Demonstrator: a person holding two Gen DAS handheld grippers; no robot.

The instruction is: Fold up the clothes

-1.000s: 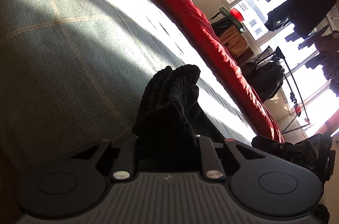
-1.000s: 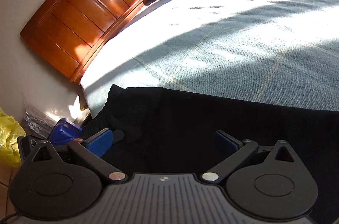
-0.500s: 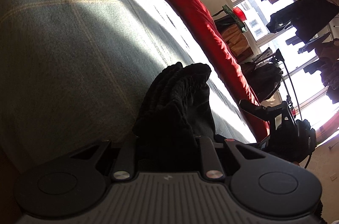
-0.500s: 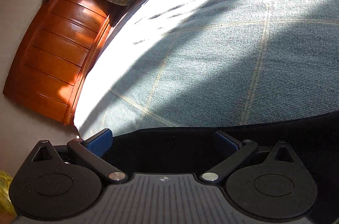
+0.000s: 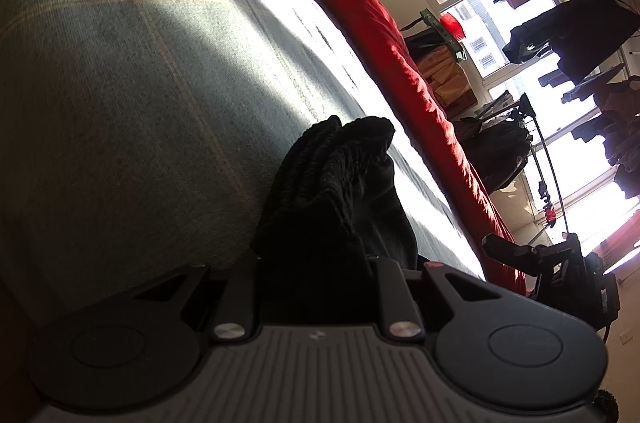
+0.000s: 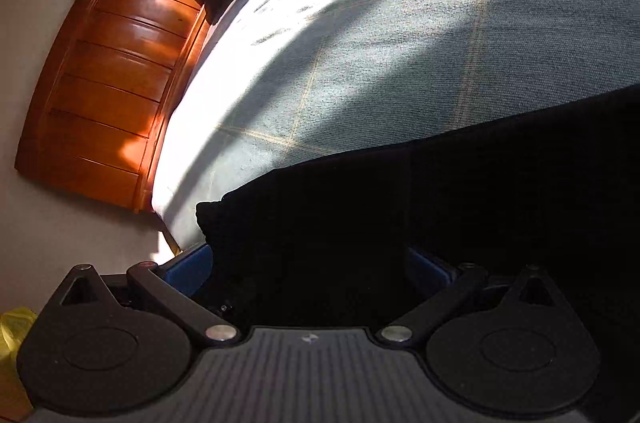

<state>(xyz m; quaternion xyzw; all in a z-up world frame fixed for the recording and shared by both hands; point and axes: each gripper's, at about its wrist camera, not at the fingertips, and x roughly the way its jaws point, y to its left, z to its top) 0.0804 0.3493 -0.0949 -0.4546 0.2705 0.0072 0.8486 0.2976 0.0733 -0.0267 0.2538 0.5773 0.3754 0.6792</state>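
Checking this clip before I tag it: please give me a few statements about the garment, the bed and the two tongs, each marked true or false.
1. The left tongs are closed on a bunch of the black garment. True.
2. The right tongs stand closed tight on a thin edge. False: their blue pads stand wide apart, with black cloth lying between them.
3. The bed cover is grey-green with thin pale check lines. True.
4. The long bolster along the bed's far side is blue. False: it is red.
5. The headboard is wooden. True.
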